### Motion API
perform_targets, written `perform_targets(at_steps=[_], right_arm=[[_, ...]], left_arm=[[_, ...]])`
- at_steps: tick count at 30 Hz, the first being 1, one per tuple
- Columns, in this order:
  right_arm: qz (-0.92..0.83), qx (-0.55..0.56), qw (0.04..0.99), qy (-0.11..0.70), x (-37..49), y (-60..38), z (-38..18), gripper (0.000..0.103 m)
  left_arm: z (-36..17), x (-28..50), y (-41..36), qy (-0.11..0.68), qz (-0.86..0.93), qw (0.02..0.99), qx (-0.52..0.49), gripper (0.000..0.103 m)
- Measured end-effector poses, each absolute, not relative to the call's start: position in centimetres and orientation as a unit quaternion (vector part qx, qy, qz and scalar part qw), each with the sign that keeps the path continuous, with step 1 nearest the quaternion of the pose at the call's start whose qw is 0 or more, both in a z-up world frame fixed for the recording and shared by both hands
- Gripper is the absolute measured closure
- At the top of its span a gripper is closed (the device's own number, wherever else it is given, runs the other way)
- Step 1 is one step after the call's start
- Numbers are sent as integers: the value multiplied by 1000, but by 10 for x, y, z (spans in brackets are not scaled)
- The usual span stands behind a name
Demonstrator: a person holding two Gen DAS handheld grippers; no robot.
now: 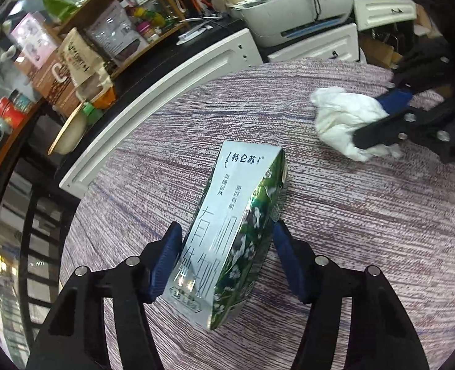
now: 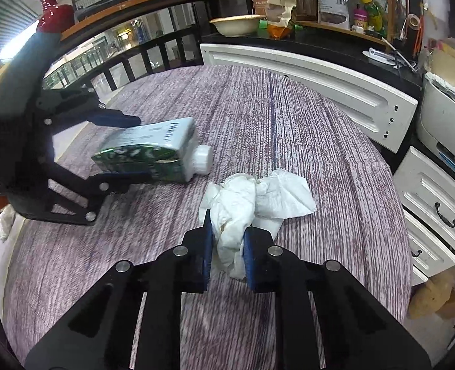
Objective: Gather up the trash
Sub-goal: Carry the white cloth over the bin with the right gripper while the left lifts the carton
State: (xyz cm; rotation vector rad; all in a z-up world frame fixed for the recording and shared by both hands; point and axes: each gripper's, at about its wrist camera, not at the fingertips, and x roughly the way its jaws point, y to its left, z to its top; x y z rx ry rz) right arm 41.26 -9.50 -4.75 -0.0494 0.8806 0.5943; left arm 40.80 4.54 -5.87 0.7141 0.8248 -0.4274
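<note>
The left gripper (image 1: 225,265) is straddling a green-and-silver milk carton (image 1: 227,234) lying on the purple-striped woven surface (image 1: 366,231), its jaws half open and closing against the carton's sides. At the carton's two o'clock, the right gripper (image 2: 225,240) is pinching a crumpled white paper tissue (image 2: 252,203), jaws nearly closed on it.

The milk carton (image 1: 227,231) hides its cap, and, seemingly, the left pad's contact.
</note>
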Motion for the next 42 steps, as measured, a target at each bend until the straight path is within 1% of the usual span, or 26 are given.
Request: perform_targets(at_steps=[4,11,16,20,24,26,29,30,31,32,36,38,39,40,41,42], right_arm=[[287,-13,869,403,388,-110,-35,85],[283,-6,880,382,347,-134,-25,85],[284,23,885,368,317,-158,-16,85],[279,17,892,356,291,-172,-16,85],[278,20,891,358,274,-183,-21,85],[274,25,891,361,268,-189,-25,85],[266,32,889,370,262,-197,-32,85],[265,34,889,372,259,-200,-34,85],[264,35,889,372,258,-202,-35,85],[263,37,889,372,255,-204,-36,85],[259,45,891,371,247,-215,-37,85],[257,48,891,373,244,-219,-39,85],[255,50,890,374,242,-222,-41,85],[253,51,891,374,239,-224,-41,85],[251,51,891,375,238,-226,-42,85],[249,52,892,374,236,-229,-42,85]], left_arm=[[-55,388,45,383,-187,855,296,51],[-47,351,33,394,-184,862,259,52],[-33,314,36,384,-184,887,181,55],[-30,284,34,383,-185,893,146,55],[-45,267,24,404,-182,883,155,55],[-47,264,23,400,-177,886,154,55],[-51,271,19,430,-179,873,141,48],[-52,276,17,435,-171,872,145,41],[-54,279,12,438,-163,870,157,31],[-55,281,8,440,-159,868,168,29],[-67,302,-11,456,-145,852,211,29],[-76,309,-16,471,-139,845,213,27],[-75,310,-17,465,-136,851,204,28],[-75,312,-17,470,-135,850,197,34],[-74,314,-16,474,-137,851,182,40],[-74,313,-16,476,-138,851,173,52]])
